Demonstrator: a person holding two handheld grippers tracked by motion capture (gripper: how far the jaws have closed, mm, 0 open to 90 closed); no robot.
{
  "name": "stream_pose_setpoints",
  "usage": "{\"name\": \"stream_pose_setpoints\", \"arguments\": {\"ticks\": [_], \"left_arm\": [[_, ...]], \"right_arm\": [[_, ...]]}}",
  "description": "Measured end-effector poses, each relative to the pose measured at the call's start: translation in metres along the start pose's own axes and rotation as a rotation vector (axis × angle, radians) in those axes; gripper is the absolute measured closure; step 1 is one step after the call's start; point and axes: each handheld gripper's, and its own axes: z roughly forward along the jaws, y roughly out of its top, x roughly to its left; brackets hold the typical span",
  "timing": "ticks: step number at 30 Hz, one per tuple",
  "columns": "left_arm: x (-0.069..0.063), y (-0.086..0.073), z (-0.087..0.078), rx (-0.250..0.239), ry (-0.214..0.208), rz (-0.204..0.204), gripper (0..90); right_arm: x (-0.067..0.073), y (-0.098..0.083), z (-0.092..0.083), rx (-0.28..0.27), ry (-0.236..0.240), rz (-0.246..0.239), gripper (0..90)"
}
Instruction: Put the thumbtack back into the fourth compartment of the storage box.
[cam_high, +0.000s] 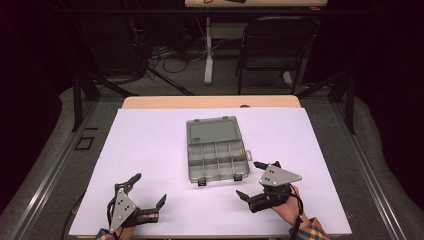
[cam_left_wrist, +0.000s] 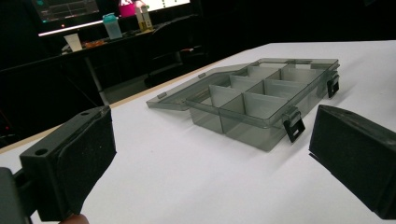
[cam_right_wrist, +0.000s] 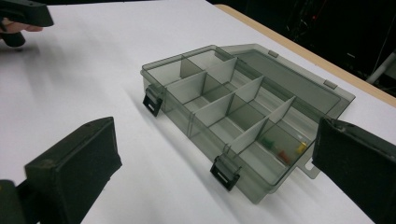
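Organizer box (cam_high: 218, 156), lid laid open, is set mid-table, long axis toward the far edge. It is flanked nearest by the right gripper (cam_high: 256, 181), jaws spread, empty. The left gripper (cam_high: 148, 190), likewise spread, is kept at the near-left corner.

A translucent grey plastic organiser box (cam_high: 217, 153) is seen lying flat near the middle of the white surface (cam_high: 150, 150). Its hinged lid (cam_high: 212, 130) is laid fully open and flat behind it. The interior is split by dividers into compartments. Two black latches (cam_right_wrist: 225, 172) hang open on the front wall. A few small coloured pieces (cam_right_wrist: 280, 149) are seen in one end compartment.
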Motion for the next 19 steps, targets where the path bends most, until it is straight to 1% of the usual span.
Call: {"name": "stream_pose_setpoints", "arguments": {"ticks": [1, 3, 8, 9, 13, 14, 17, 19], "left_arm": [[0.0, 0.0, 0.0, 0.0, 0.0, 0.0, 0.5], [0.0, 0.0, 0.0, 0.001, -0.001, 0.001, 0.5], [0.0, 0.0, 0.0, 0.005, -0.003, 0.002, 0.5], [0.0, 0.0, 0.0, 0.005, -0.004, 0.002, 0.5], [0.0, 0.0, 0.001, 0.009, -0.006, 0.005, 0.5], [0.0, 0.0, 0.001, 0.009, -0.006, 0.007, 0.5], [-0.001, -0.001, 0.001, 0.01, -0.006, 0.003, 0.5], [-0.001, -0.001, 0.001, 0.012, -0.006, 0.004, 0.5]], "right_arm": [[0.001, -0.003, -0.002, -0.008, 0.001, -0.003, 0.0], [0.006, -0.01, -0.007, -0.025, -0.013, -0.016, 0.0], [0.011, -0.022, -0.016, -0.041, -0.049, -0.03, 0.0], [0.012, -0.025, -0.018, -0.043, -0.05, -0.032, 0.0], [0.015, -0.036, -0.024, -0.05, -0.07, -0.033, 0.0], [0.015, -0.041, -0.026, -0.057, -0.07, -0.024, 0.0], [0.015, -0.044, -0.028, -0.055, -0.077, -0.018, 0.0], [0.015, -0.046, -0.03, -0.065, -0.076, -0.013, 0.0]]}}
